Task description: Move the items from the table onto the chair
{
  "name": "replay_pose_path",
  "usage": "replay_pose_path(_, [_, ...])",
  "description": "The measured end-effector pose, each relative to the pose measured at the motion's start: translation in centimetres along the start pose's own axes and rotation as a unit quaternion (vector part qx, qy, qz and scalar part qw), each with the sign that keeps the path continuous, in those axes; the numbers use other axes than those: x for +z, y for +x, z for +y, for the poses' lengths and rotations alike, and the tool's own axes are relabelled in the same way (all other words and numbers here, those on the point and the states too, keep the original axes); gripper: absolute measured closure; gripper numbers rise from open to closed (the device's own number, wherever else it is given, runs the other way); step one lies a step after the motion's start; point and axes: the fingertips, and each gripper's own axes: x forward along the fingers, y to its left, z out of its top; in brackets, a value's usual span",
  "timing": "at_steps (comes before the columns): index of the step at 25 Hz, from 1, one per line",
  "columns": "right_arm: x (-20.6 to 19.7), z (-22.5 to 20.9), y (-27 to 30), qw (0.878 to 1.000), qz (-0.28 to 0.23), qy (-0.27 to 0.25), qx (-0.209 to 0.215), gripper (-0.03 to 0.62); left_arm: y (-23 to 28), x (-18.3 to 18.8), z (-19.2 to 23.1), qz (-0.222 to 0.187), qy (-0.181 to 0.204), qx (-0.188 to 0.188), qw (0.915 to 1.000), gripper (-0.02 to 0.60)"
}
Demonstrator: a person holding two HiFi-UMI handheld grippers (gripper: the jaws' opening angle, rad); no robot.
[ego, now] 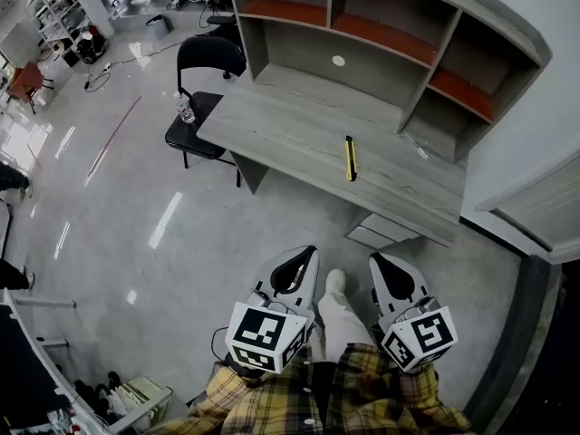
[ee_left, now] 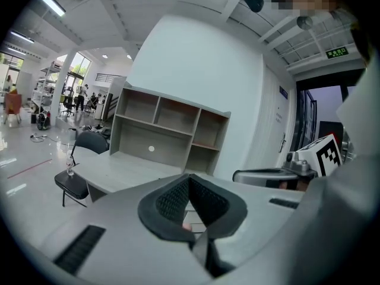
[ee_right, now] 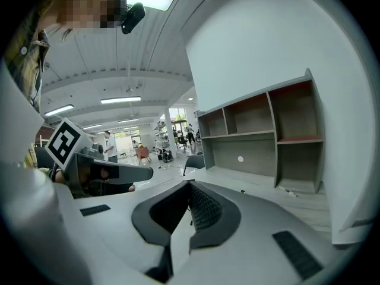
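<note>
A yellow and black tool (ego: 350, 158) lies on the grey table (ego: 299, 120), right of its middle. A small clear bottle (ego: 186, 111) stands on the black chair (ego: 201, 116) at the table's left end. Both grippers hang low and close to the person, well short of the table. My left gripper (ego: 299, 259) is shut and empty, and so is my right gripper (ego: 381, 263). In the left gripper view the left gripper (ee_left: 189, 177) points at the table (ee_left: 124, 168), with the chair (ee_left: 74, 183) at left. In the right gripper view the right gripper (ee_right: 190, 184) points at the table (ee_right: 267, 186).
A shelf hutch (ego: 381, 34) with open compartments stands on the back of the table. A small pale item (ego: 422, 152) lies near its right end. Shiny grey floor (ego: 136, 216) spreads to the left. A wall and a door frame (ego: 535, 198) close the right side.
</note>
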Motion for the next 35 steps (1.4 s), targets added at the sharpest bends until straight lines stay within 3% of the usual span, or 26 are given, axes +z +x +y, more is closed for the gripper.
replay_pose_path(7, [1.2,-3.5,4.6,1.000,0.000,0.001,0.003,0.577,4.3,1.5,3.2,0.000,-0.003,0.010,0.9999,0.578])
replay_pose_path(17, [7.1,-12.5,12.3,1.000,-0.027,-0.009,0.002,0.577,14.8,8.6,7.0,-0.022,0.018,0.017,0.9994,0.578])
replay_pose_path(23, [8.4,-17.3,14.4,1.000,-0.028,-0.003,-0.013,0.577,19.9,10.7,7.7,-0.019,0.022,0.010,0.9995,0.578])
replay_pose_path(35, [7.1,-21.6,20.4,0.995,-0.002,0.040,-0.093,0.577,27.3,12.5,11.8,0.021,0.035,-0.066,0.9970,0.578])
